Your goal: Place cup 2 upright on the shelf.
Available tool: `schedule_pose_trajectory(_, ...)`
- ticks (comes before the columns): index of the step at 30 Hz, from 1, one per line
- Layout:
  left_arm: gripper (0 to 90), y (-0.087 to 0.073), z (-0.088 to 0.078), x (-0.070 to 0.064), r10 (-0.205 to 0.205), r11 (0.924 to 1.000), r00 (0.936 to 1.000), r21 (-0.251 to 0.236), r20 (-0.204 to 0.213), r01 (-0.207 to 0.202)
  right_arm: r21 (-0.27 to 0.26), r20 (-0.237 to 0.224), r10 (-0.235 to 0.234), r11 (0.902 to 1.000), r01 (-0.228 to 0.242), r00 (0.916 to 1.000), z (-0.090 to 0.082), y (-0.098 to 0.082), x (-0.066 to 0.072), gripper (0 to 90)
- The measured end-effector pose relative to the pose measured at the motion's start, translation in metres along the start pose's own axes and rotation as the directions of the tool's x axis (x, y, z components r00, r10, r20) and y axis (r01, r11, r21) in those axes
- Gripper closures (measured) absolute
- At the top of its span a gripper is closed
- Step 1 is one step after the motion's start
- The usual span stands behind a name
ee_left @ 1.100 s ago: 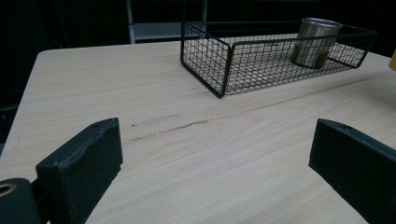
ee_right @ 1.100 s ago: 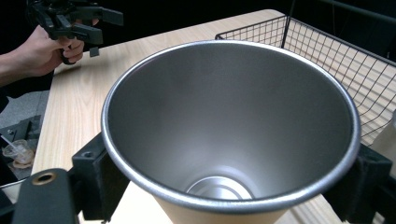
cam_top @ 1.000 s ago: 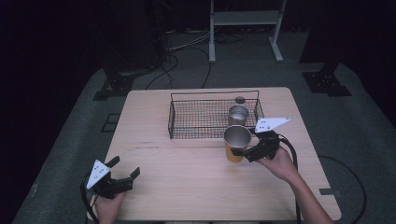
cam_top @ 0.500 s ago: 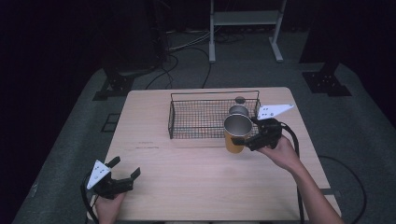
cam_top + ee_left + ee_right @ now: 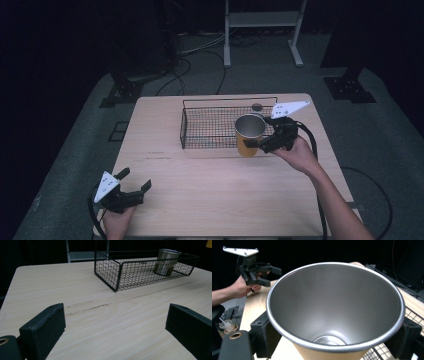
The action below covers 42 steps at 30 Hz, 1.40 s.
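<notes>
Right gripper (image 5: 266, 143), centre-right of the high view, has its jaws clamped on the yellow cup (image 5: 248, 135); it should clear the basket (image 5: 207, 129) rim, keeping the cup level. Left gripper (image 5: 131, 186) idles, jaws apart.

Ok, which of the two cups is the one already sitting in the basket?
The plain silver cup, standing upright inside the wire basket. The yellow-sided cup is held above the table.

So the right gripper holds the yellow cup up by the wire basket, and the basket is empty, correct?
Not quite. The right gripper does hold the yellow cup by the wire basket, but the basket is not empty: a steel cup stands inside it, as the left gripper view shows.
</notes>
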<state>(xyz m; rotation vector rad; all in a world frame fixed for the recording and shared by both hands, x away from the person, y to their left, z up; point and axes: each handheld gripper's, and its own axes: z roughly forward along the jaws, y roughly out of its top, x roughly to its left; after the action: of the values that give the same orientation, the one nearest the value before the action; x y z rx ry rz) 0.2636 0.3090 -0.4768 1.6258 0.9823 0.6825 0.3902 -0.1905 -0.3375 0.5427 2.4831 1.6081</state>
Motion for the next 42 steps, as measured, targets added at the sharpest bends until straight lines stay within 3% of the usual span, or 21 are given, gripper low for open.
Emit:
schedule_pose_trajectory(21,1.7,-0.001,0.001,-0.003,0.001,1.0,0.9999,0.004,0.011,-0.001,0.002,-0.001,-0.033,0.9995,0.033,0.9995,0.025,0.043,-0.021,13.7)
schedule_pose_trajectory(42,1.7,0.001,0.001,-0.003,0.004,1.0,1.0,-0.002,0.007,-0.004,0.022,0.006,-0.048,0.9986,0.048,0.9988,0.049,0.068,-0.039,13.7)
